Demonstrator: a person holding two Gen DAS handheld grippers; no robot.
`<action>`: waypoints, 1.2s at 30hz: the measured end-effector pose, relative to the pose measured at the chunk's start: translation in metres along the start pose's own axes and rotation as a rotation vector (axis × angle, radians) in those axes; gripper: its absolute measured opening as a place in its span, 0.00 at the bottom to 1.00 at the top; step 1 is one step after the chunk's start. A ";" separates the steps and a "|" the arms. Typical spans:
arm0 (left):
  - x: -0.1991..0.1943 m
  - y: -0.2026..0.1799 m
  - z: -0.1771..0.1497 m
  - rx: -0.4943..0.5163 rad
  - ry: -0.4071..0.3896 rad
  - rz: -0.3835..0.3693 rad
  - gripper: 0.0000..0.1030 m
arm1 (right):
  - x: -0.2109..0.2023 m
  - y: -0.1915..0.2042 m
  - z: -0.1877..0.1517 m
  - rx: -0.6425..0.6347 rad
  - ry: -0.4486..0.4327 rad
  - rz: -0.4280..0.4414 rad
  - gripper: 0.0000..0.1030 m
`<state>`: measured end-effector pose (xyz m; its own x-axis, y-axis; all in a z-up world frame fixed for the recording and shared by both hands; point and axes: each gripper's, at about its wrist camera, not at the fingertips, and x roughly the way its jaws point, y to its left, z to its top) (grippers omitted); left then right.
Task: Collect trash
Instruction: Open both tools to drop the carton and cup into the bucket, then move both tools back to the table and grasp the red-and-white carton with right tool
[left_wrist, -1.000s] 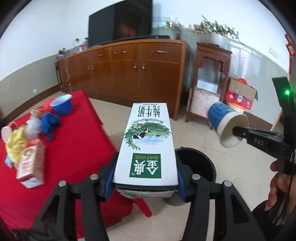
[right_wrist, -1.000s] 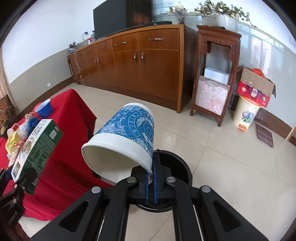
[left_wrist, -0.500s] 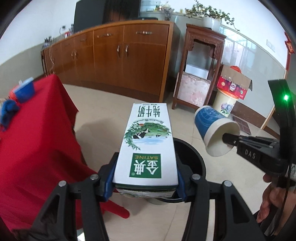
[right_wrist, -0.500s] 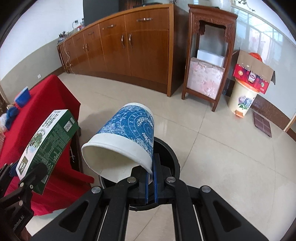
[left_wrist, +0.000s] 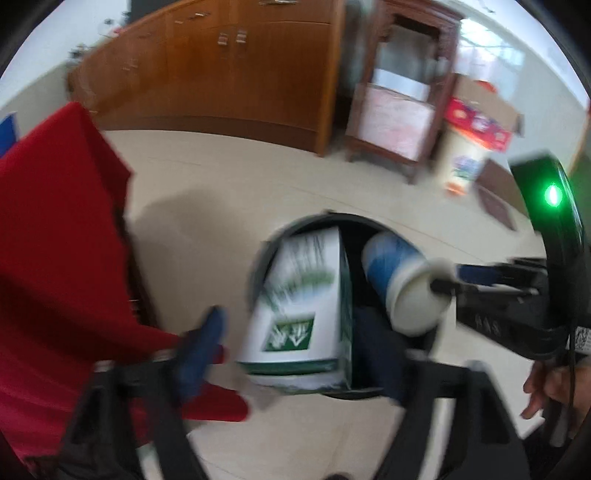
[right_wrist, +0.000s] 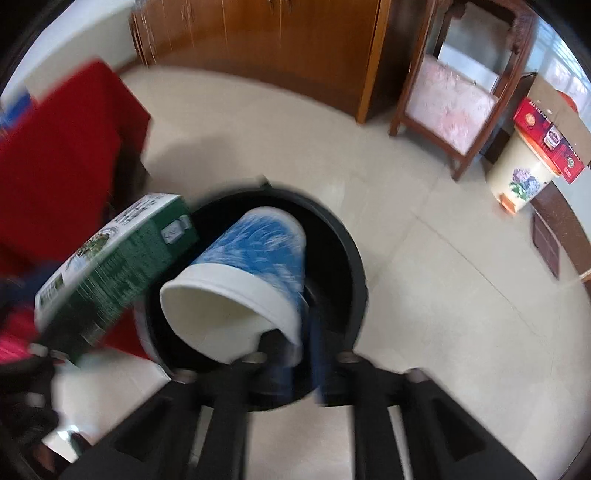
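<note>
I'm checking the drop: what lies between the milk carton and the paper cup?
In the left wrist view, only the bin's dark interior shows between milk carton and paper cup.

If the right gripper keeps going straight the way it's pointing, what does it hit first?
Probably the black trash bin: the right gripper points down into its mouth, blue paper cup leading. Depth is blurred.
</note>
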<state>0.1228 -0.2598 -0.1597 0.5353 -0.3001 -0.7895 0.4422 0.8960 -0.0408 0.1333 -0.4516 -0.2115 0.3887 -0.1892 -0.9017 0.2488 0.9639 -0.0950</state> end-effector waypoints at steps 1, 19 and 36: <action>-0.004 0.005 -0.001 -0.011 -0.013 0.030 0.94 | 0.005 -0.002 -0.002 -0.001 0.008 -0.007 0.93; -0.094 0.033 0.031 -0.029 -0.195 0.156 1.00 | -0.087 0.001 0.013 0.150 -0.214 -0.029 1.00; -0.187 0.103 0.006 -0.118 -0.329 0.210 1.00 | -0.167 0.080 0.011 0.088 -0.333 0.037 1.00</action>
<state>0.0723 -0.1133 -0.0122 0.8155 -0.1783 -0.5506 0.2236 0.9746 0.0157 0.0980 -0.3446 -0.0644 0.6636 -0.2195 -0.7152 0.2993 0.9540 -0.0150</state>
